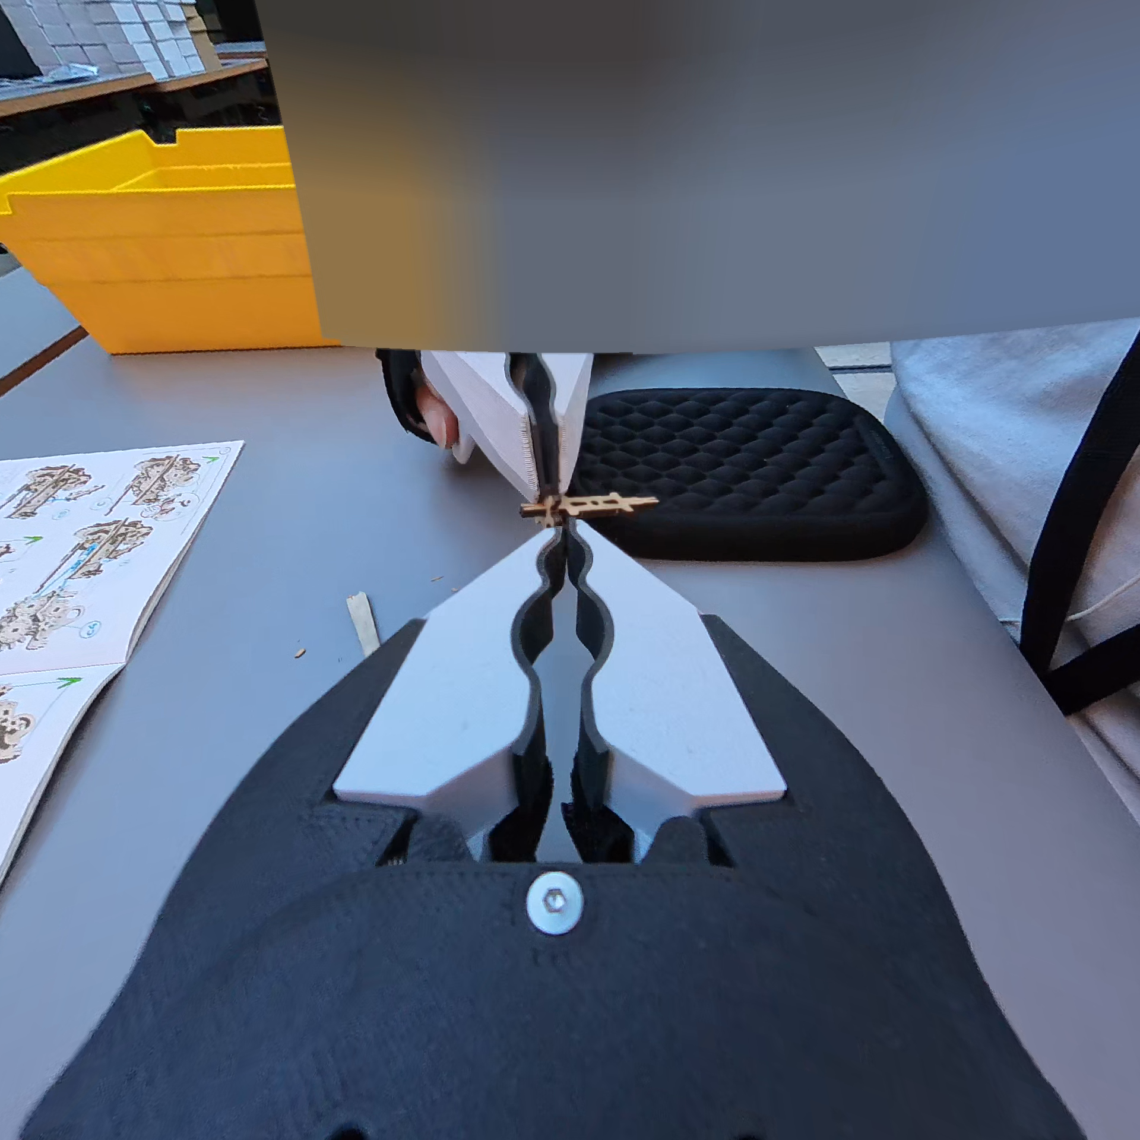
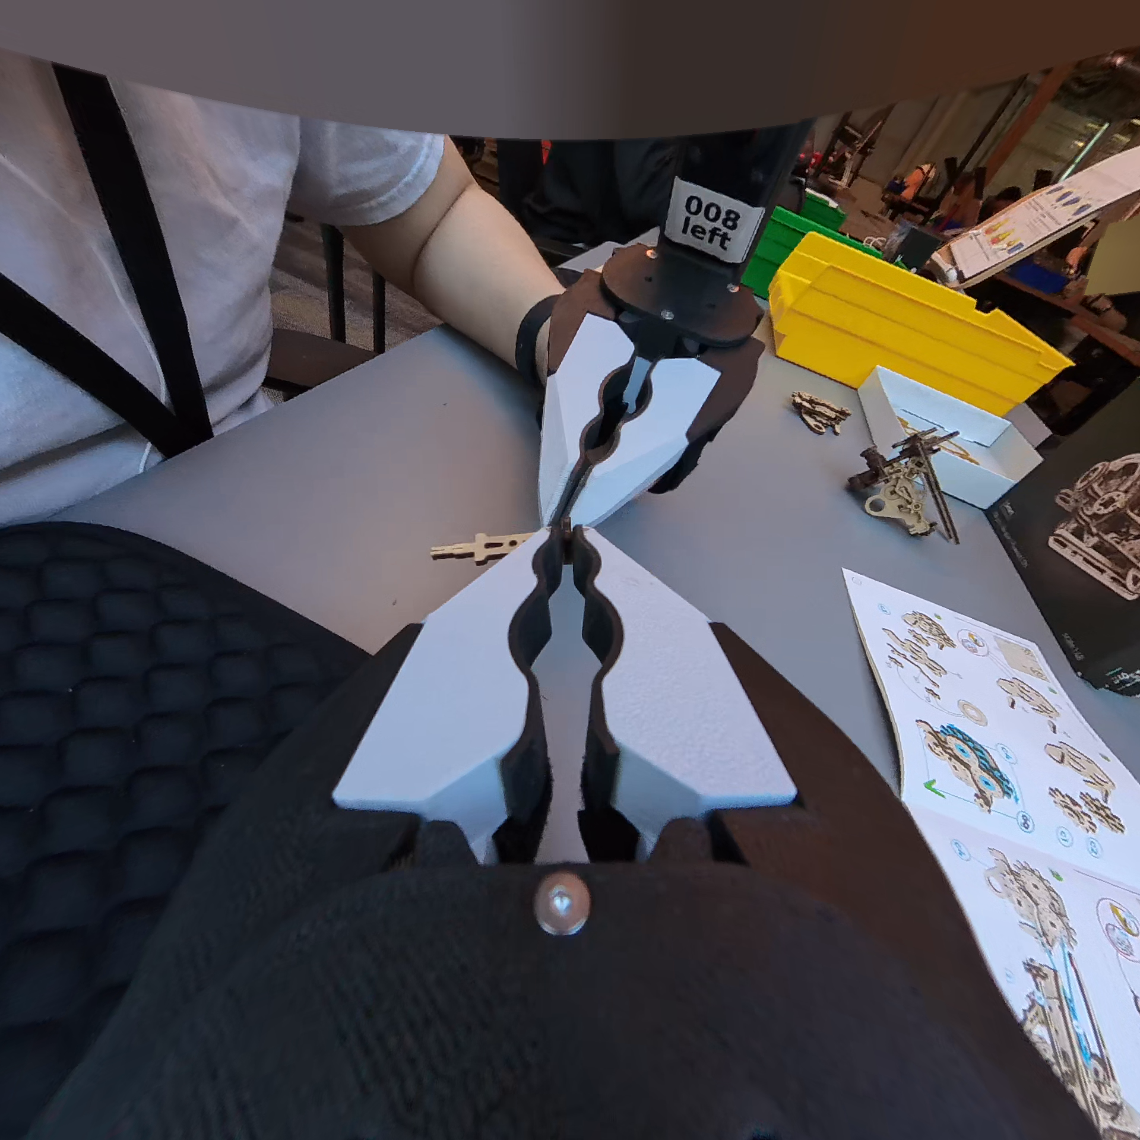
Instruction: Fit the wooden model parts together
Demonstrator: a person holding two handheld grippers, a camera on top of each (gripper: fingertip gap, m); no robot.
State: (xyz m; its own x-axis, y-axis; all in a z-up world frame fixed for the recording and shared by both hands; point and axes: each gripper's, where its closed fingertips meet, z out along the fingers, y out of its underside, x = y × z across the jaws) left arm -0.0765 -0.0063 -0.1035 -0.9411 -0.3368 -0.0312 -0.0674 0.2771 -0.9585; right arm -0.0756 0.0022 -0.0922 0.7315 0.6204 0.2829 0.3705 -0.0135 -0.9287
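I count two tools, each with white faceted plastic fingers lined in wavy black rubber, meeting tip to tip over the grey surface. My left tool and my right tool are both pressed together at the tips, pinching one thin, notched strip of pale laser-cut wood between them; it hangs in the air above the surface, jutting out sideways.

There is one black quilted honeycomb-textured pad, one open printed instruction booklet and a stack of glossy yellow plastic bins (three tiers, as far as I can tell).

Only the right wrist view shows me one half-built wooden mechanism, one small heap of loose wooden pieces, one white cardboard tray and one dark box. Only the left wrist view shows one pale flat sliver lying on the surface.
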